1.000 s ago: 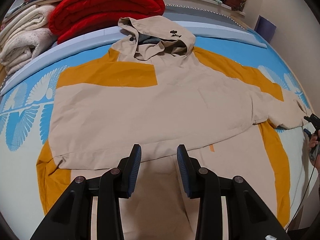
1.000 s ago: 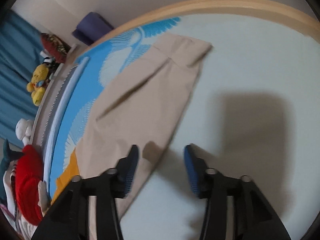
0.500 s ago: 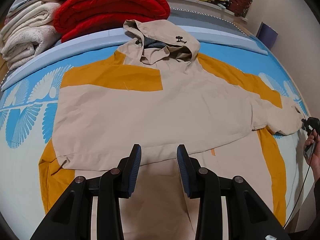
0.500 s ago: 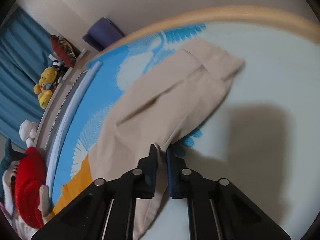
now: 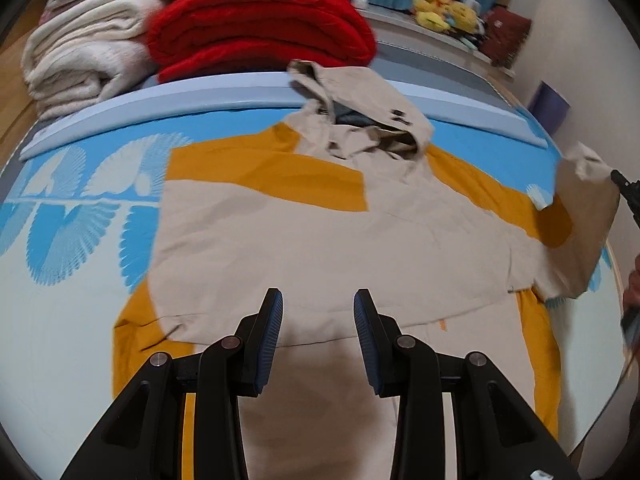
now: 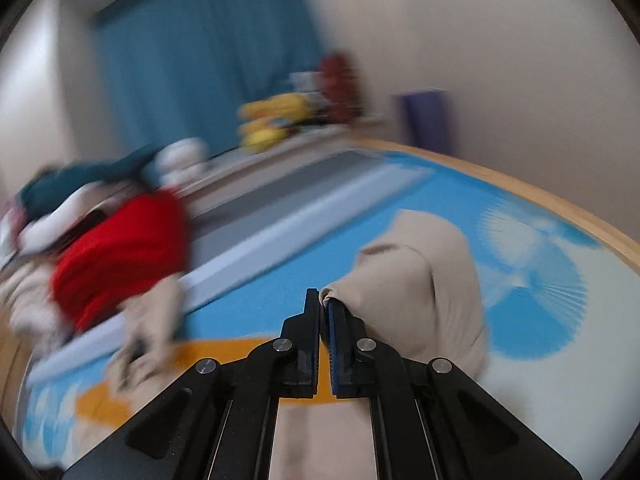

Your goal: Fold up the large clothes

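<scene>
Hoodie point(image 5: 320, 240), beige with mustard panels, lies spread flat on my bed sheet point(image 5: 80, 216), hood toward the headboard end. My right gripper point(image 6: 323, 308) is clamped on the sleeve point(image 6: 420, 280) cuff, which is lifted off the sheet. My left gripper point(image 5: 318, 320) hovers above the hem, jaws parted, nothing between them. Beyond the hood sit a folded red blanket point(image 5: 260, 28) and cream blankets point(image 5: 80, 56); yellow plush toys point(image 5: 444, 12) and a blue curtain point(image 6: 208, 60) are farther back. The hood's small dark logo is unreadable.
</scene>
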`<state>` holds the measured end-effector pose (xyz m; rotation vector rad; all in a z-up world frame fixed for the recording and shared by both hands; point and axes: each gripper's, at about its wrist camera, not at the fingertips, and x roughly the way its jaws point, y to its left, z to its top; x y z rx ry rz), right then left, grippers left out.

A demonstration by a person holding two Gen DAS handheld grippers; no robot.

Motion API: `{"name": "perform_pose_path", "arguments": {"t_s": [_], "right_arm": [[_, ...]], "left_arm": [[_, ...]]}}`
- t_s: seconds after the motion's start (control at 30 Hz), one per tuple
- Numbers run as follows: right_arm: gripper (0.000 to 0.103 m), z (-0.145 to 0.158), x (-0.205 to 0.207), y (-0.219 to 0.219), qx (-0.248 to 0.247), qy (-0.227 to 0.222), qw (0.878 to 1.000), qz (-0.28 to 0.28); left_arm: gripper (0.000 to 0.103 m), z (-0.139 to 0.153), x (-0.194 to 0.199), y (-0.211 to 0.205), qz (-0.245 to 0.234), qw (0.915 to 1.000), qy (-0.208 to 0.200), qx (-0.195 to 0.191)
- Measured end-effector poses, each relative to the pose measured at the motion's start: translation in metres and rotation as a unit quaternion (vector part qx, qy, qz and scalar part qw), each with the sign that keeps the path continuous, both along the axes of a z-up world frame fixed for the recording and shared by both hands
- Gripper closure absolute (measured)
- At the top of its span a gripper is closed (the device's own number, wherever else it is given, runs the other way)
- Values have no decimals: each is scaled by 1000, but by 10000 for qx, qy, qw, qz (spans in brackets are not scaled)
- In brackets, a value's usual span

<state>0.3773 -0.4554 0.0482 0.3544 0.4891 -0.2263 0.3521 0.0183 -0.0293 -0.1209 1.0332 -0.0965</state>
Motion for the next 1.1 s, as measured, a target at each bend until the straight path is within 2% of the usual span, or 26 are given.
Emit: {"name": "perform_pose_path", "arguments": {"t_s": [0.07,0.17,0.3,0.4,0.47,0.6,0.67,0.73,0.83,0.9,1.0,1.1], "right_arm": [[99,5,13,67,-10,126,9975,695],[99,-3,18,142,16,342,9910,1293],[99,-40,19,243,-154,896,9732,2113],[99,-70,12,299,-669,1179,9570,2565],[98,-96,7,328,-915,1556,9434,2783],[94,-131,0,346,-932,2202,9250,2952],[91,-130,-4,340,-964,2319,9218,2952],[87,-117,-11,332,-1085,2286,9226,2912],[68,-88,-24,317,-1228,2084,9303,2758],[46,-65,-36,304,-1224,1849,9394,2613],[41,-44,-53,283,-1089,1478,9556,2306],[41,-42,-57,258,-654,1330,9683,2012]], "left_arm": [[69,1,1,12,136,9999,48,-10],[69,1,2,29,303,9994,142,-7],[69,1,3,51,530,9982,247,-88],[69,3,4,63,687,9971,247,-195],[69,6,4,68,745,9966,236,-257],[69,11,2,76,778,9961,211,-345],[69,12,3,77,787,9960,214,-363],[69,10,4,77,788,9959,238,-373],[69,7,6,75,758,9961,288,-353],[69,5,7,72,738,9963,303,-325],[69,4,7,67,698,9968,293,-274],[69,1,9,65,713,9965,323,-286]]}}
